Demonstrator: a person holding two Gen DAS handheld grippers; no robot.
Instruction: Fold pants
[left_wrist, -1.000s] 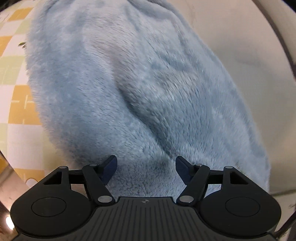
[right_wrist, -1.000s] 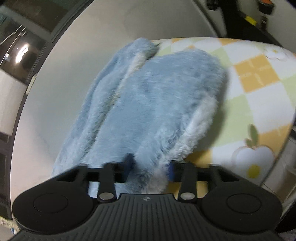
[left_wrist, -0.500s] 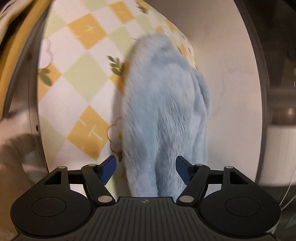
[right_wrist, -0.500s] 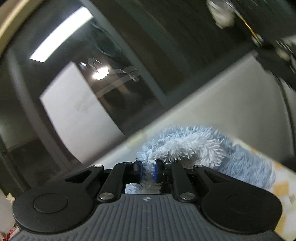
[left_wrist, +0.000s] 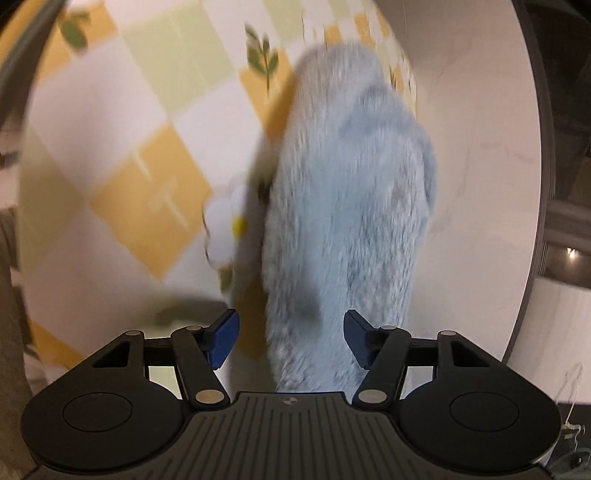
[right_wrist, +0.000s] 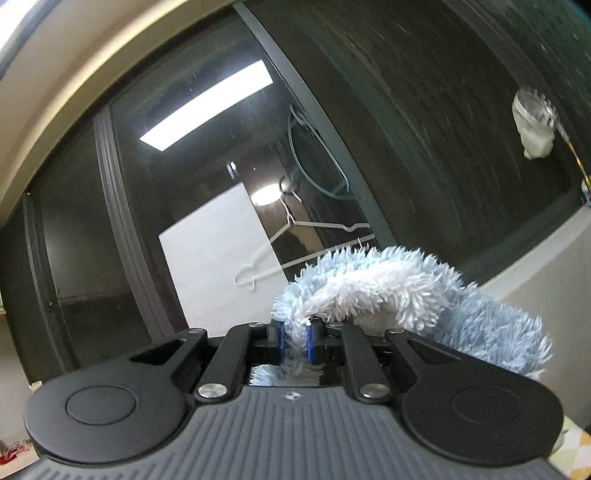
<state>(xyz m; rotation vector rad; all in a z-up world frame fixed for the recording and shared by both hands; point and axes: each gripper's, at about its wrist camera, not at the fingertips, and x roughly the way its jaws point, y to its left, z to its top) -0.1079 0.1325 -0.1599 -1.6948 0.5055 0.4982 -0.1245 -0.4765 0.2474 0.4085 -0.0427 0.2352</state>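
Note:
The fluffy light-blue pants (left_wrist: 351, 206) lie bunched and long on the checked yellow, green and white cloth (left_wrist: 122, 140), reaching from between my left fingers to the far side. My left gripper (left_wrist: 291, 339) is open, its blue pads either side of the pants' near end, not gripping. My right gripper (right_wrist: 295, 341) is shut on an edge of the pants (right_wrist: 376, 291) and holds it raised, the camera tilted up toward a dark window.
The round white table (left_wrist: 480, 166) shows bare to the right of the pants, its rim curving down the right side. In the right wrist view a dark window (right_wrist: 221, 166) with a white hanger (right_wrist: 280, 247) fills the background.
My right gripper has tilted further upward with the pants edge still pinched. My left gripper has shifted closer over the pants, still open.

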